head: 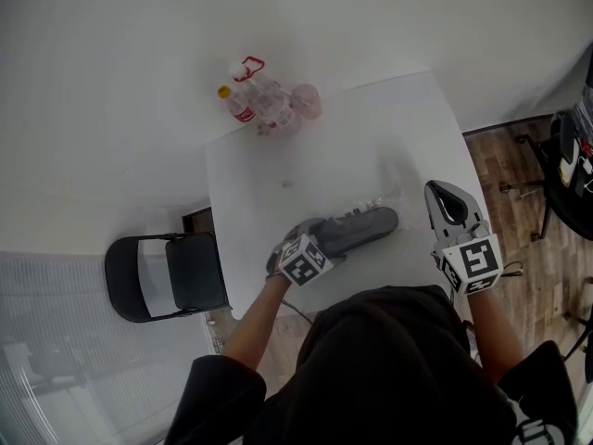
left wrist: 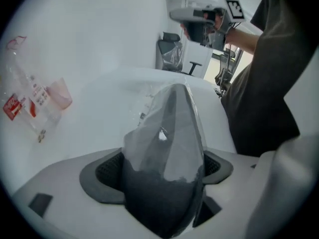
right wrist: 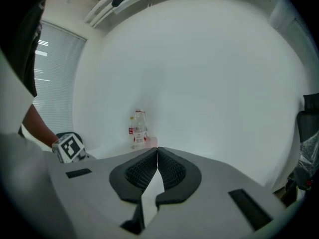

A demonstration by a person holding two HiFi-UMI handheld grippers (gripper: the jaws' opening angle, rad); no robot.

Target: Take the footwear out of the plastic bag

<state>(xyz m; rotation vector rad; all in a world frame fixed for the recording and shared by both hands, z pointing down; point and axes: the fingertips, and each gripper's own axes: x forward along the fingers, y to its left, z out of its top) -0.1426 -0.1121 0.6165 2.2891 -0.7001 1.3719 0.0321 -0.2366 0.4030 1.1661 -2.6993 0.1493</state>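
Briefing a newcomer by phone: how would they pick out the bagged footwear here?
On the white square table, skip the clear plastic bottles at the far edge and look to the near edge. The dark grey shoe in a clear plastic bag, gripped by the left tool, is the only dark, long thing there.

Glossy clear plastic bag point(left wrist: 149, 126) over a matt dark shoe point(left wrist: 160, 200), on a smooth white table point(head: 255, 179).
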